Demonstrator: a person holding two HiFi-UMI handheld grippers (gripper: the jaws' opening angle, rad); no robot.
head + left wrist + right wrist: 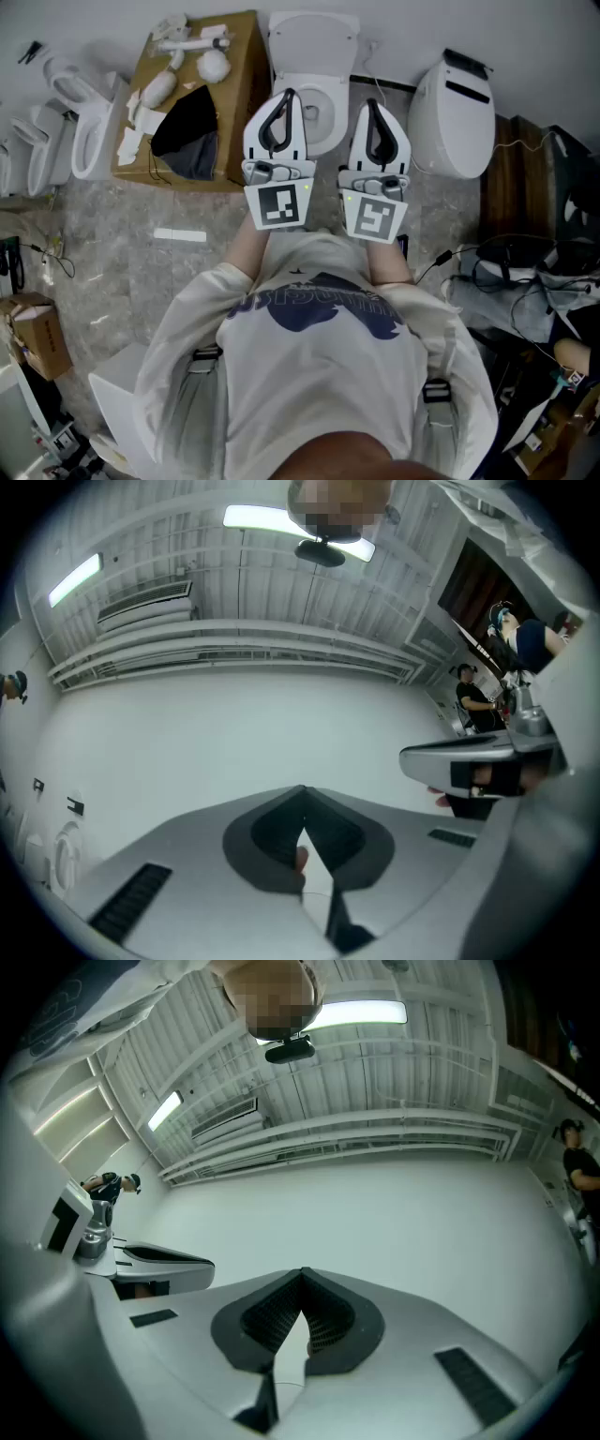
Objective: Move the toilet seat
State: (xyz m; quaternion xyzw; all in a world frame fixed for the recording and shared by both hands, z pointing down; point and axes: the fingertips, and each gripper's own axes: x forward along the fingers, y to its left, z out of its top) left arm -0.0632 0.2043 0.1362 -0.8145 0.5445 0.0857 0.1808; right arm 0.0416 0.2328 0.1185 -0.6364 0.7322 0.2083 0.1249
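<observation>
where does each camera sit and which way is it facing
Head view: on the head, looks steeply down at the toilet; left gripper, right gripper and white shirt show.
Left gripper view: on the left gripper, looks up along shut jaws at wall and ceiling light; right gripper at right edge.
Right gripper view: on the right gripper, looks up along shut jaws at the same wall; left gripper at left edge.
Shared: both gripper views see that wall and a ceiling light.

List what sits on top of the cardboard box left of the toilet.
On the cardboard box lie a black cloth, several white parts and paper scraps. Anything under the cloth is covered, and the white parts are too small to identify.
</observation>
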